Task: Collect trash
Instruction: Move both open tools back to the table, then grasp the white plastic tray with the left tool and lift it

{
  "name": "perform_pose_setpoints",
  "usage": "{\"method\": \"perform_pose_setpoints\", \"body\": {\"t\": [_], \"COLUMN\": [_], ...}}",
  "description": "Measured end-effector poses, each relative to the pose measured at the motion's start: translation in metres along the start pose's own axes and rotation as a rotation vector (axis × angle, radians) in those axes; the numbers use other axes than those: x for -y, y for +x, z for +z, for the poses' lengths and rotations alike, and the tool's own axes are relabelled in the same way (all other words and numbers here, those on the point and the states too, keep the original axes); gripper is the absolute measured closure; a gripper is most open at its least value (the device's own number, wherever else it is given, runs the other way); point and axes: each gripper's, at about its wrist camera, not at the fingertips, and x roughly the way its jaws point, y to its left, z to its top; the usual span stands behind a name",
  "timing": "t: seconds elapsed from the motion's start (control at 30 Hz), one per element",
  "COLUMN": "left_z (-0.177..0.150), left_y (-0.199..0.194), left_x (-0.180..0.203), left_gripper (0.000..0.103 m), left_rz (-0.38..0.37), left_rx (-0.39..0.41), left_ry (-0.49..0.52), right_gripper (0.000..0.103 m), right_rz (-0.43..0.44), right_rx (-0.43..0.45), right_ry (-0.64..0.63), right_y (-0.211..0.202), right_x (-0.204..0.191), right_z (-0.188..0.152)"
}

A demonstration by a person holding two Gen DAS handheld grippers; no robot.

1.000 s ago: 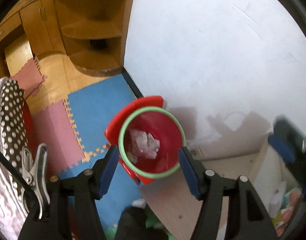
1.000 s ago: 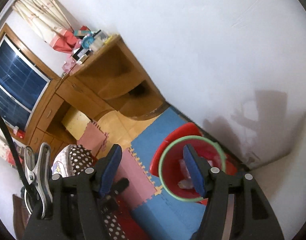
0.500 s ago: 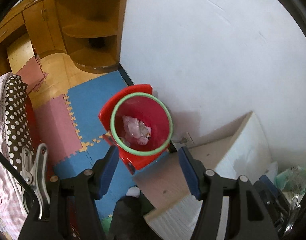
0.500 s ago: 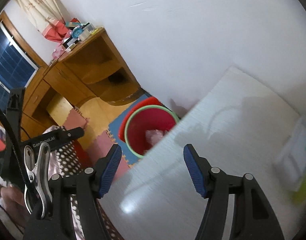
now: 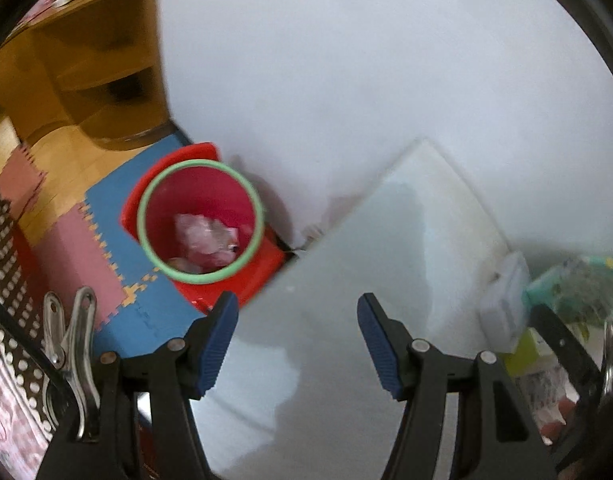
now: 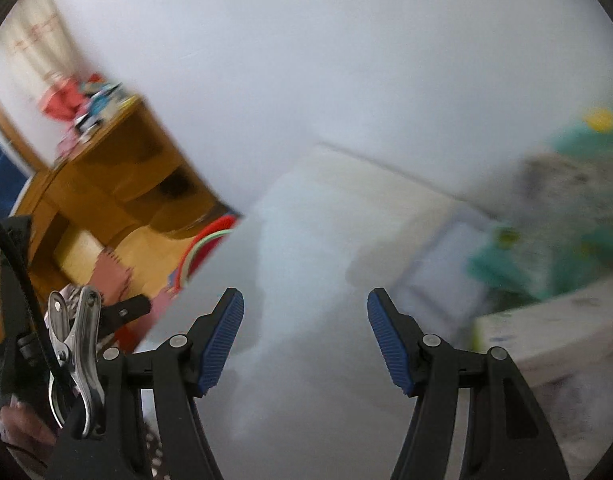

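Observation:
A red trash bin (image 5: 174, 200) with a green rim stands on the floor by the wall, left of a white table (image 5: 406, 248). Crumpled whitish trash (image 5: 208, 236) lies inside it. My left gripper (image 5: 296, 340) is open and empty, above the table's left edge, just right of the bin. My right gripper (image 6: 302, 336) is open and empty over the white table (image 6: 306, 240). Only a sliver of the bin (image 6: 204, 246) shows in the right wrist view, past the table edge.
Blurred packages, teal and green (image 5: 566, 292), and a white box (image 5: 502, 304) sit at the table's right end; they also show blurred in the right wrist view (image 6: 546, 220). A wooden corner shelf (image 5: 94, 80) stands behind the bin. Blue and pink foam mats (image 5: 78, 240) cover the floor.
Both grippers have swung right, away from the bin and over the white table. The bin has slid left in both views. The packages at the table's right end have come into view.

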Motion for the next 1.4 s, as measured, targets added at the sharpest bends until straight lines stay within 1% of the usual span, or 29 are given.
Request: {"method": "perform_pose_setpoints", "body": {"t": [0.17,0.2,0.27,0.37,0.43,0.53,0.6,0.67,0.7,0.73,0.8,0.83,0.87,0.9,0.97,1.0,1.03,1.07,1.17,1.23,1.27,1.33,1.4], "left_z": [0.002,0.002,0.002,0.001,-0.001,-0.001,0.001,0.005,0.008,0.01,0.012,0.013,0.013,0.012,0.012,0.013,0.014,0.015,0.017,0.019,0.021,0.026,0.029], "left_y": [0.019,0.022,0.026,0.035,0.043,0.053,0.06,0.066,0.069,0.07,0.075,0.079,0.081,0.085,0.088,0.088,0.088,0.087,0.091,0.095,0.096,0.096,0.093], "left_x": [0.047,0.06,0.075,0.096,0.111,0.13,0.141,0.153,0.161,0.166,0.177,0.182,0.186,0.19,0.193,0.193,0.192,0.19,0.182,0.174,0.171,0.166,0.159], "left_gripper": [0.038,0.038,0.038,0.038,0.038,0.038,0.038,0.038,0.038,0.038,0.038,0.038,0.038,0.038,0.037,0.038,0.041,0.044,0.044,0.045,0.046,0.049,0.051], "left_rz": [-0.044,-0.05,-0.051,-0.085,-0.109,-0.139,-0.163,-0.195,-0.207,-0.216,-0.226,-0.231,-0.234,-0.234,-0.247,-0.248,-0.252,-0.261,-0.295,-0.333,-0.34,-0.329,-0.308], "left_rx": [-0.035,-0.039,-0.038,-0.06,-0.084,-0.099,-0.108,-0.12,-0.122,-0.12,-0.125,-0.133,-0.14,-0.147,-0.14,-0.142,-0.149,-0.157,-0.185,-0.218,-0.227,-0.231,-0.224], "left_ry": [0.102,0.141,0.186,0.237,0.274,0.32,0.334,0.353,0.369,0.381,0.408,0.421,0.432,0.449,0.457,0.455,0.449,0.442,0.41,0.386,0.374,0.36,0.361], "right_gripper": [0.037,0.037,0.037,0.037,0.037,0.037,0.038,0.042,0.049,0.053,0.061,0.064,0.068,0.07,0.071,0.077,0.079,0.079,0.079,0.079,0.079,0.079,0.079], "right_rz": [-0.059,-0.064,-0.073,-0.072,-0.088,-0.127,-0.134,-0.138,-0.137,-0.129,-0.143,-0.137,-0.115,-0.114,-0.145,-0.153,-0.146,-0.125,-0.033,0.012,0.034,0.044,0.035], "right_rx": [0.008,0.003,-0.021,-0.052,-0.054,-0.083,-0.099,-0.129,-0.143,-0.169,-0.168,-0.164,-0.166,-0.174,-0.185,-0.19,-0.202,-0.205,-0.156,-0.15,-0.158,-0.161,-0.147], "right_ry": [0.102,0.114,0.147,0.194,0.2,0.205,0.214,0.228,0.237,0.265,0.291,0.294,0.307,0.315,0.3,0.295,0.304,0.333,0.445,0.474,0.481,0.491,0.481], "right_y": [-0.004,-0.003,0.001,0.007,0.006,0.006,0.002,0.004,0.005,0.01,0.011,0.012,0.013,0.016,0.02,0.023,0.026,0.024,0.005,0.002,0.004,0.011,0.012], "right_x": [0.046,0.051,0.063,0.076,0.082,0.094,0.105,0.112,0.118,0.124,0.125,0.125,0.127,0.128,0.125,0.121,0.119,0.119,0.126,0.13,0.131,0.132,0.132], "right_z": [0.005,0.005,0.006,0.005,0.003,-0.001,-0.007,-0.013,-0.014,-0.015,-0.02,-0.019,-0.017,-0.016,-0.014,-0.013,-0.012,-0.012,-0.019,-0.023,-0.024,-0.025,-0.022]}}
